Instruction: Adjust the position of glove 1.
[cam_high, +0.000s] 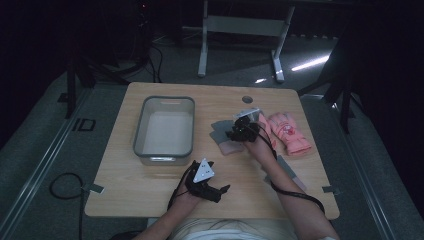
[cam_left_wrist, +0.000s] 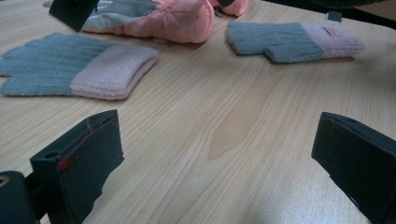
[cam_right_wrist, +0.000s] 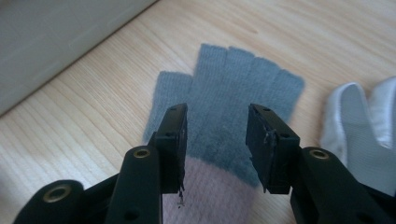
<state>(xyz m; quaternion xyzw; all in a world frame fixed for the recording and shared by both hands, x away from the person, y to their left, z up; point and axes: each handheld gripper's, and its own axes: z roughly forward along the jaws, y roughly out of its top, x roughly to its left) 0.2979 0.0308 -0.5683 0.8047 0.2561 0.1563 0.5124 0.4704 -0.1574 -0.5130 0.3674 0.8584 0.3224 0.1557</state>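
A grey knit glove with a pink cuff (cam_high: 219, 132) (cam_right_wrist: 243, 79) lies flat on the wooden table (cam_high: 150, 185), just right of the bin. My right gripper (cam_high: 234, 134) (cam_right_wrist: 217, 116) hangs low over it, jaws partly apart, straddling the line where grey meets pink; the pads do not press the fabric. My left gripper (cam_high: 220, 191) (cam_left_wrist: 217, 126) rests near the table's front edge, open wide, with bare wood between its jaws. In its view the same glove (cam_left_wrist: 70, 70) lies at the left and a matching second glove (cam_left_wrist: 289, 39) farther right.
A grey plastic bin (cam_high: 137, 132) (cam_right_wrist: 56, 37) stands left of the gloves. Padded pink gloves (cam_high: 290, 131) (cam_left_wrist: 159, 18) lie right of my right gripper, one showing a pale palm (cam_right_wrist: 364, 121). The second grey glove (cam_high: 287, 167) sits by the right forearm.
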